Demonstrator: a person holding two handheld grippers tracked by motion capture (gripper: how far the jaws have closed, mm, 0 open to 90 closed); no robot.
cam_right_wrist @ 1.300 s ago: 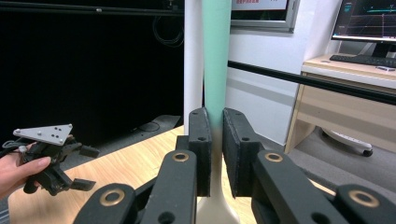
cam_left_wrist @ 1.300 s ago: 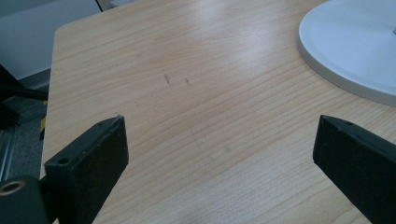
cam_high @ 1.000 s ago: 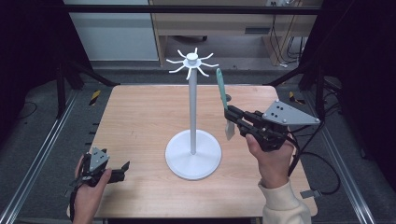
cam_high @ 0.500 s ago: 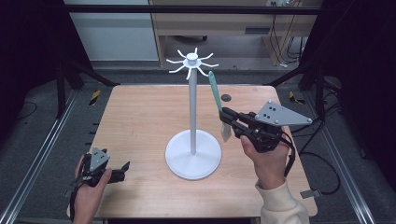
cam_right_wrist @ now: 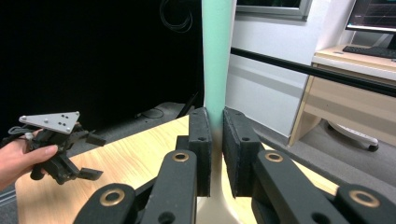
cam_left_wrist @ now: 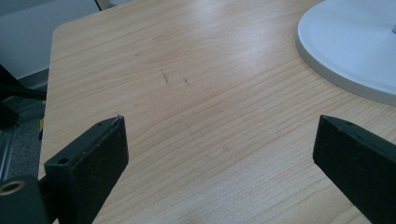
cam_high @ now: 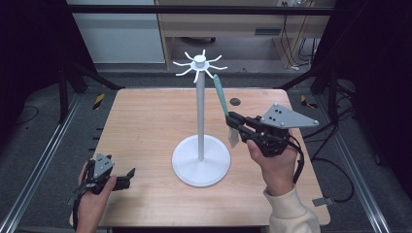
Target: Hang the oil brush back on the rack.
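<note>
Counter (cam_high: 145,126) is seen as pale wood w/ fine grain, smooth, low sheen. Stand (cam_high: 200,155) looks white, smooth, slightly glossy. Tongs (cam_right_wrist: 215,140) are shown matt black w/ brass-coloured rivets. Spatula (cam_high: 221,97): matt teal handle, pale blade.

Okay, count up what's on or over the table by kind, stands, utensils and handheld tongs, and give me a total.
White stand: 1
Green-handled utensil, held upright: 1
Handheld tongs: 2, the left tongs open and low over the table, the right tongs shut on the utensil
Total: 4
</note>
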